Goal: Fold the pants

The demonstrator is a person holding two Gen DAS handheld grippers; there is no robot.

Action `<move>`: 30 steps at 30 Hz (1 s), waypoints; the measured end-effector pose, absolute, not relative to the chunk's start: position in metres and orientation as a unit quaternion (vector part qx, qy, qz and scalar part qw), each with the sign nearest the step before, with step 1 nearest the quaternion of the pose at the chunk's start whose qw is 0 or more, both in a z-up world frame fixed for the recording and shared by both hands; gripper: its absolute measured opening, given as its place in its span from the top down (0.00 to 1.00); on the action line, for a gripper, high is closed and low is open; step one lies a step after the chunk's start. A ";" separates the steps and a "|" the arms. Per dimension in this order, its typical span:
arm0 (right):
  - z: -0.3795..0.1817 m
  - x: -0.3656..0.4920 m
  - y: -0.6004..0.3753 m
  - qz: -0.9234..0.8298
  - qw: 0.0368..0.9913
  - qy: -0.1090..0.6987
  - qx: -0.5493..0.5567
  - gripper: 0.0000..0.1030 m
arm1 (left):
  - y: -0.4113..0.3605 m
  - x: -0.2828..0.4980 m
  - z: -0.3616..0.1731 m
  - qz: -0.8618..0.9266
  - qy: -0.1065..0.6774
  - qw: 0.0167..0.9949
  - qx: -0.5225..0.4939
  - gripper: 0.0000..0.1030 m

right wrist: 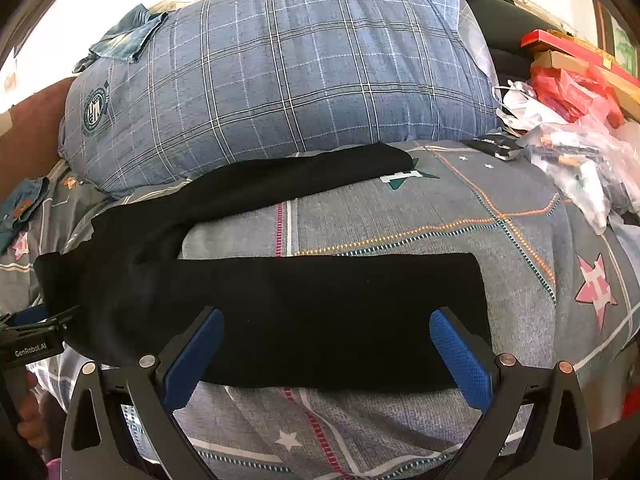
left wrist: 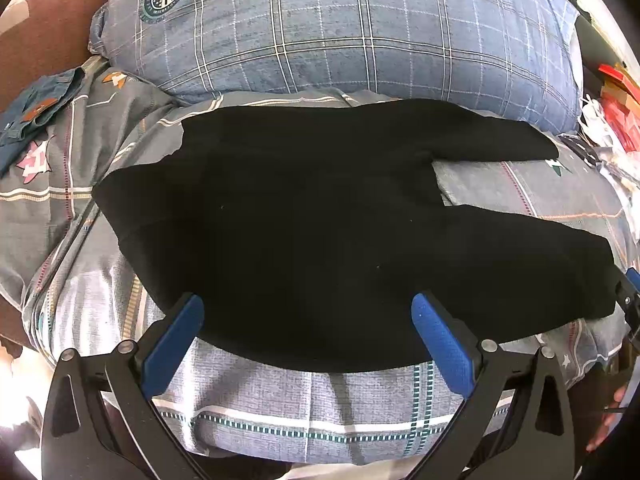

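Note:
Black pants point(left wrist: 304, 224) lie flat on the grey patterned bed cover, waist to the left and two legs spread apart to the right. In the right wrist view the near leg point(right wrist: 320, 312) runs across in front and the far leg point(right wrist: 304, 176) lies by the pillow. My left gripper point(left wrist: 308, 312) is open and empty, hovering over the near edge of the waist part. My right gripper point(right wrist: 326, 328) is open and empty, over the near leg's front edge. The right gripper's tip shows at the right edge of the left wrist view point(left wrist: 630, 300).
A big blue plaid pillow point(left wrist: 352, 28) lies behind the pants. Folded jeans point(left wrist: 36, 116) sit at the far left. Plastic bags and red boxes point(right wrist: 576, 96) pile up at the right. The bed cover point(right wrist: 400, 216) spreads around the pants.

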State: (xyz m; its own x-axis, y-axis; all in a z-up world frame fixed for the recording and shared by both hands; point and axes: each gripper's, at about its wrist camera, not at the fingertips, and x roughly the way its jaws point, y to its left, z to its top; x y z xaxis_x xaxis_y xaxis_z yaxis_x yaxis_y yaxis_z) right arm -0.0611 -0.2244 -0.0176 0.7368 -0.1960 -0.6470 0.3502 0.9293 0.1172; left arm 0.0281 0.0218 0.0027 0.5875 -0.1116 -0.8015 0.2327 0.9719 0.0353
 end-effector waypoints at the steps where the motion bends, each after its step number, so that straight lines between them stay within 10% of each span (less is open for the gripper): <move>1: -0.018 -0.061 -0.224 -0.148 0.924 0.332 0.116 0.00 | 0.022 0.028 0.003 -0.097 0.444 0.888 0.068 0.00; 30: -0.061 -0.075 -0.321 -0.207 0.868 0.397 0.216 0.01 | 0.118 0.102 -0.030 -0.045 0.561 0.822 -0.082 0.00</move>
